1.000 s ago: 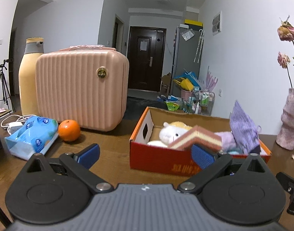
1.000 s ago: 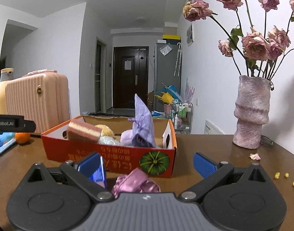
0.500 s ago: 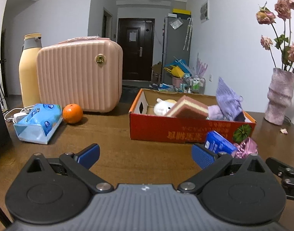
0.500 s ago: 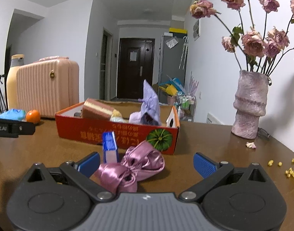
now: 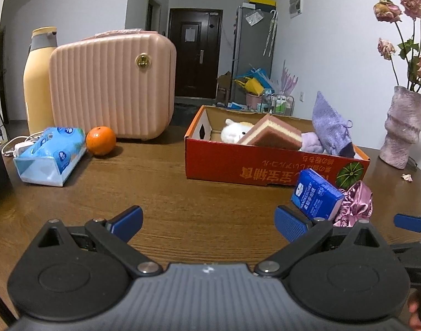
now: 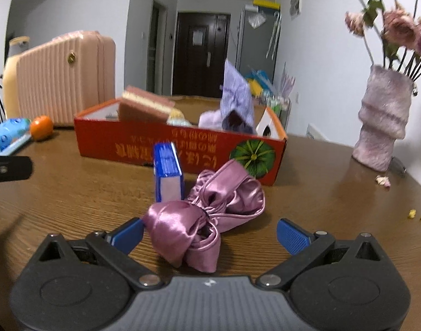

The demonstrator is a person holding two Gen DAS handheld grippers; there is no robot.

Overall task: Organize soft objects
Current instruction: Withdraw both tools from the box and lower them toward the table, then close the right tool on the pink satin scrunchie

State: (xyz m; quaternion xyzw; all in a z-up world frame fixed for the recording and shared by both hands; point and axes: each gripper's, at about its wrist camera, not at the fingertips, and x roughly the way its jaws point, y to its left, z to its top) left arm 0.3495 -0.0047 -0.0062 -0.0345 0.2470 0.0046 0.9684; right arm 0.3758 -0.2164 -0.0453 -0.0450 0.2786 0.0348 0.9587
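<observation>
Brown tabletop: pink satin scrunchie lies between the wide-open right gripper fingers, ungrasped. Left gripper open, empty. Next: close on scrunchie, lift to red box ahead.

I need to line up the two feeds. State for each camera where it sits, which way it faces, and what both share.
Left wrist: on the left tongs, low over the table, facing the red box; both open fingers show, plus the right tongs' tip at right.
Right wrist: on the right tongs, facing the pink satin bow between its open fingers.
Shared: red box, bow, blue packet, suitcase, orange, vase.
</observation>
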